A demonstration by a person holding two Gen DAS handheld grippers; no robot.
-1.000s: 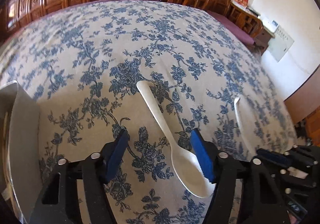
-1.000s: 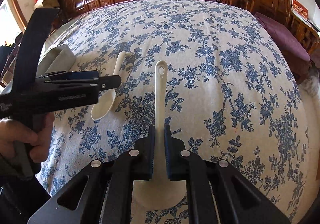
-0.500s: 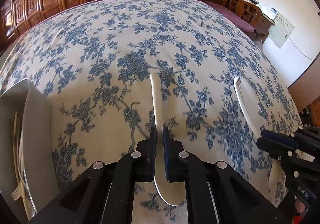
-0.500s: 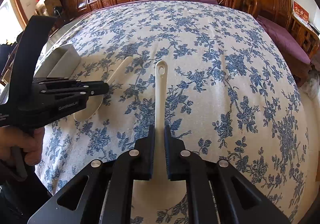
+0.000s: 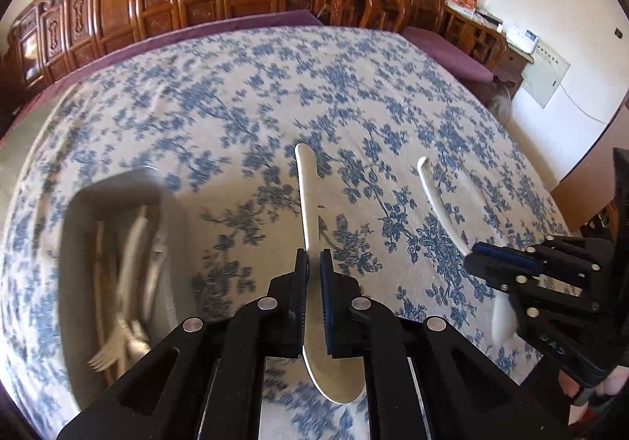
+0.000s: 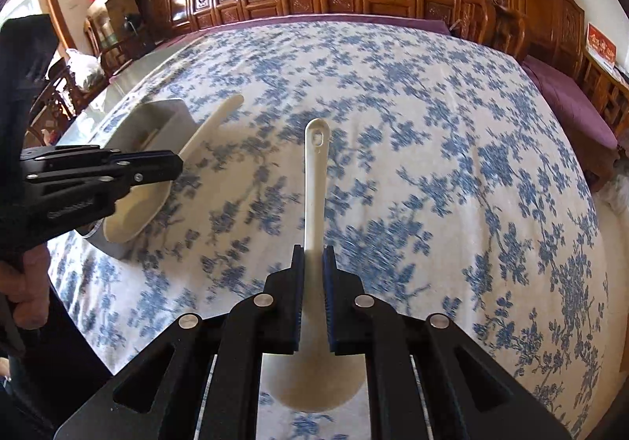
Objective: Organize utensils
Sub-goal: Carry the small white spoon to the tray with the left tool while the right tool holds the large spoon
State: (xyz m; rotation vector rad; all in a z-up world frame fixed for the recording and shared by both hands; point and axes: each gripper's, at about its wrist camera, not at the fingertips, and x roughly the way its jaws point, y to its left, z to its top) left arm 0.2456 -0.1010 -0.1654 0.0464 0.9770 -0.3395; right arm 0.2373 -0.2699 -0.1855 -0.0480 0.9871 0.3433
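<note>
We see a wide table under a blue-flowered cloth (image 5: 243,94), a smooth grey tray (image 5: 74,243) of cutlery on it. Our left gripper (image 5: 313,263) clamps a glossy white spoon (image 5: 306,196) above the cloth; our right gripper (image 6: 313,259) pinches another spoon (image 6: 316,164), its handle end pierced.

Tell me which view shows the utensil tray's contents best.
The left wrist view: it looks down into the grey tray, where forks and other pale utensils lie, though blurred. The right wrist view shows only the tray's outer wall, partly hidden behind the left gripper; its contents are unseen.
</note>
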